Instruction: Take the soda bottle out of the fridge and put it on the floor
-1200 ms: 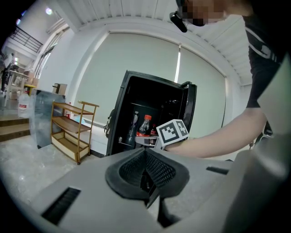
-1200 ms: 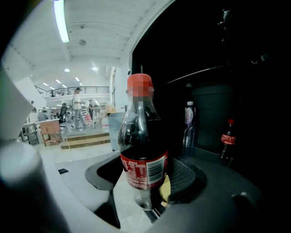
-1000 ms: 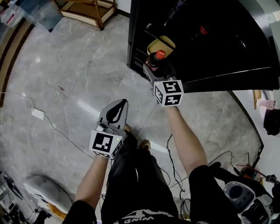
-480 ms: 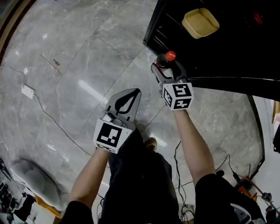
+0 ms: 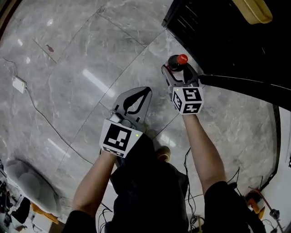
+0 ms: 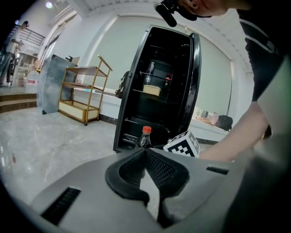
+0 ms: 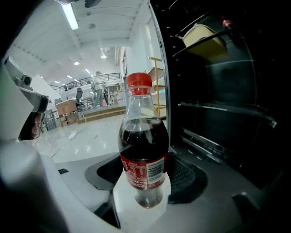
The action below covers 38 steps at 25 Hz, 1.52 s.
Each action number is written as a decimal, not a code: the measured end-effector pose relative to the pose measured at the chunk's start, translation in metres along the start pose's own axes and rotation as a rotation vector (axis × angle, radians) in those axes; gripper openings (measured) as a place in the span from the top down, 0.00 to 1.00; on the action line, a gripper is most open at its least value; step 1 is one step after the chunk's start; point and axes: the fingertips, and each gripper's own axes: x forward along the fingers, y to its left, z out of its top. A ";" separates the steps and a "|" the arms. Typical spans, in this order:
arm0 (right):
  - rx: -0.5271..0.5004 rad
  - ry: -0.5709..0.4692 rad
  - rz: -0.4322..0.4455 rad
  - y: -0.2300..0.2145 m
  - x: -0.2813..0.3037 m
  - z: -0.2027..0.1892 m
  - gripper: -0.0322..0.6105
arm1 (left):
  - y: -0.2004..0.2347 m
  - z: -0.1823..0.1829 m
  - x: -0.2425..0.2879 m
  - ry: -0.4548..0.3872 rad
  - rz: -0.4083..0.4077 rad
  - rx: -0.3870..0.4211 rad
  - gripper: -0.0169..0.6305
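Observation:
The soda bottle [image 7: 143,145], dark cola with a red cap and red label, stands upright between the jaws of my right gripper [image 7: 145,170], which is shut on its lower body. In the head view the bottle [image 5: 177,61] and right gripper [image 5: 175,69] are just outside the open black fridge [image 5: 218,41], over the grey marble floor [image 5: 91,59]. Whether the bottle's base touches the floor I cannot tell. My left gripper [image 5: 136,98] is lower and to the left, shut and empty. The left gripper view shows its closed fingertips [image 6: 145,152] and the bottle [image 6: 144,136] beyond them.
The fridge door [image 5: 245,84] stands open to the right of the bottle. A yellow container [image 5: 257,10] sits on a fridge shelf. A white adapter [image 5: 18,84] with a cable lies on the floor at left. A wooden shelf [image 6: 84,93] stands farther away, left of the fridge.
My right gripper has drawn the bottle out from the fridge front to a spot over the floor tiles beside it. The left gripper has stayed shut and kept its place.

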 end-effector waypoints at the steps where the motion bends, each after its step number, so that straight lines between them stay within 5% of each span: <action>1: 0.000 0.004 0.003 0.000 0.006 -0.011 0.46 | 0.001 -0.010 0.005 0.000 -0.004 -0.002 0.96; 7: -0.021 0.016 0.024 0.006 0.033 -0.058 0.46 | 0.013 -0.063 0.025 0.034 -0.005 -0.052 0.96; 19: -0.057 -0.033 0.031 0.010 0.044 -0.074 0.46 | 0.026 -0.092 0.038 0.056 0.002 -0.096 0.96; 38: -0.073 0.046 0.049 0.020 0.013 -0.080 0.46 | 0.026 -0.073 0.013 0.080 0.024 -0.124 0.96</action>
